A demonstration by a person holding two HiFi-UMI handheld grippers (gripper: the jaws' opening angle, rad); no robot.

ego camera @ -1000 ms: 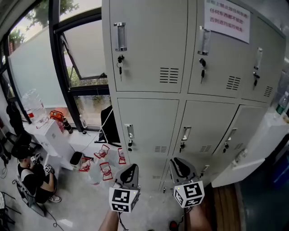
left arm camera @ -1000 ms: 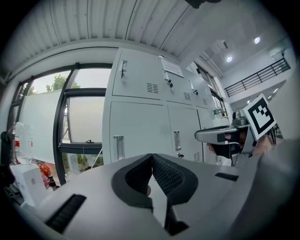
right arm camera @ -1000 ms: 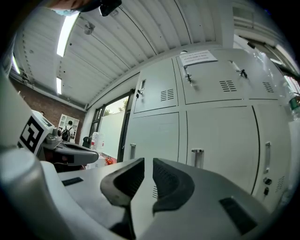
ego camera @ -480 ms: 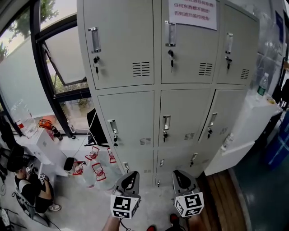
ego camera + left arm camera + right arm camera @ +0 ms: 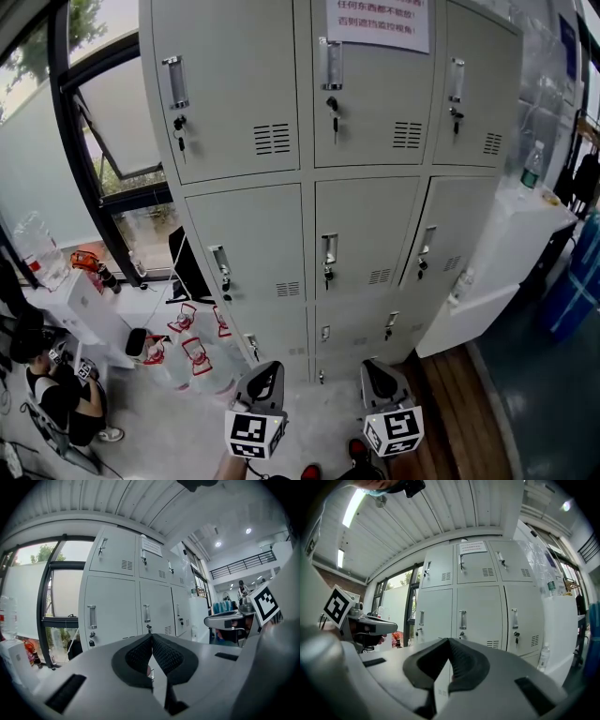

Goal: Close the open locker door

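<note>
A grey bank of lockers (image 5: 323, 187) fills the head view, three doors wide and three high. The middle-row right door (image 5: 459, 234) seems to stand slightly out from its frame; the others look flush. Both grippers are low in the picture, well short of the lockers. My left gripper (image 5: 266, 372) is shut, its pads meeting at the tip (image 5: 151, 638) with nothing between them. My right gripper (image 5: 377, 367) has its jaws closing onto each other (image 5: 448, 641), empty, and they touch at the tip.
A white cabinet (image 5: 502, 253) with a bottle (image 5: 532, 166) on top stands right of the lockers. Water jugs with red handles (image 5: 187, 354) sit on the floor at the left. A person (image 5: 52, 380) sits at the lower left by a window (image 5: 112, 122).
The lockers have slid left and farther off in the head view, and all three columns now show. Both grippers stay low in the picture.
</note>
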